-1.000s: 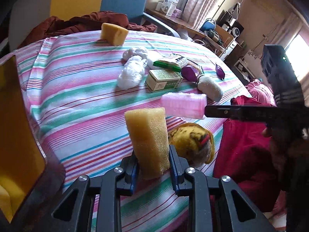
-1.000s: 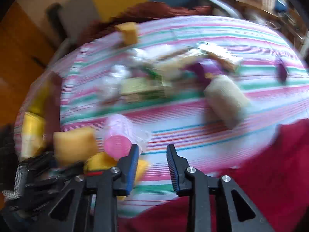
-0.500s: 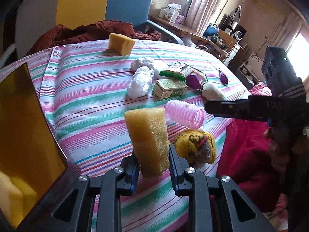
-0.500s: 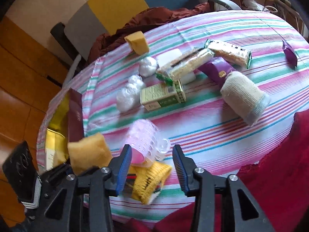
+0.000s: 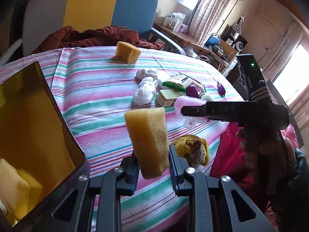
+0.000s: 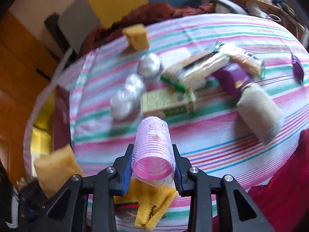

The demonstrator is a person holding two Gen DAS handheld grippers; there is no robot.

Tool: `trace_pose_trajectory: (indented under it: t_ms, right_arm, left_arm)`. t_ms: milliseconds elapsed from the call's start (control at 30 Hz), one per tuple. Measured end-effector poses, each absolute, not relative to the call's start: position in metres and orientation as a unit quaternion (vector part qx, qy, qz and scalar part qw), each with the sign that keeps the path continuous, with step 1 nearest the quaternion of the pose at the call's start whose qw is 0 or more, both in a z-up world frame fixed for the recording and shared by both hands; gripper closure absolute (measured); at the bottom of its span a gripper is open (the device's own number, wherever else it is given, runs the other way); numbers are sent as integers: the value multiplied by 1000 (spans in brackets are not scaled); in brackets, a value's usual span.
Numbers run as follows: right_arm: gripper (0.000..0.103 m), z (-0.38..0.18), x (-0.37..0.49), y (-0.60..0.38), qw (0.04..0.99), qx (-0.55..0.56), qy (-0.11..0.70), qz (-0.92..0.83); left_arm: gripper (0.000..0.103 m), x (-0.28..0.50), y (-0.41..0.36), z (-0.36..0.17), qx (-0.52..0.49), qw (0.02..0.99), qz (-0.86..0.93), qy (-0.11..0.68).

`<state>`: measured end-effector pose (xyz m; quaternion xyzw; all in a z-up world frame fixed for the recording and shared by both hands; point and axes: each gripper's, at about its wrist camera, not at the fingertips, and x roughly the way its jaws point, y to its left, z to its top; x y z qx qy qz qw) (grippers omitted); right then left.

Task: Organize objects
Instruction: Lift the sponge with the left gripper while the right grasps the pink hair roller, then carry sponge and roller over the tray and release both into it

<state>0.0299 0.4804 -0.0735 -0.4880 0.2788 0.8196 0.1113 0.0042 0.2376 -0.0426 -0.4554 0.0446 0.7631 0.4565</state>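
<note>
On the striped surface (image 5: 92, 89), right gripper (image 6: 152, 166) has just been closing its jaws on the pink roller (image 6: 152, 147); left gripper (image 5: 152, 166) clamps a sponge (image 5: 148, 141). The springy roller could squirt out beside the yellow sock (image 6: 152, 205).

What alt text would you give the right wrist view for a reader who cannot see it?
The right gripper, whose jaws have just been closing, clamps a pink hair roller above a striped tablecloth. Beyond lie a green box, white plastic balls, a beige roll and a yellow sponge, all motion-blurred.
</note>
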Motion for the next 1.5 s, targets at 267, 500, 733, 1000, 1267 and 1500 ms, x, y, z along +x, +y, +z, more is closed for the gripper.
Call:
trace_pose_trajectory:
  t_ms: [267,500,733,1000,1267,1500]
  right_arm:
    - [68,-45,36,476,91,-448,278,845]
    - [68,-21,16,438,32,-440,239,865]
    - [68,-11,-20,374,-47,-452,187,871]
    - [68,-16,-59,306,-111,-479,133,861]
    - [68,-32,-118,267,-128,-510,97,845]
    - [62,-25,-188,258,-109,-487,119,858]
  left_arm:
    - [76,-2,216,-24,-440,453,775,10]
    - [76,-20,169,-9,-426,406,808,-24]
    - [76,-49,98,-6,-415,324,849,-51]
    - [76,-85,36,-5,-403,246,879,-67]
    - [76,-91,18,-20,-417,237,875,-57]
    - [72,-72,24,-50,-471,268,840,-24]
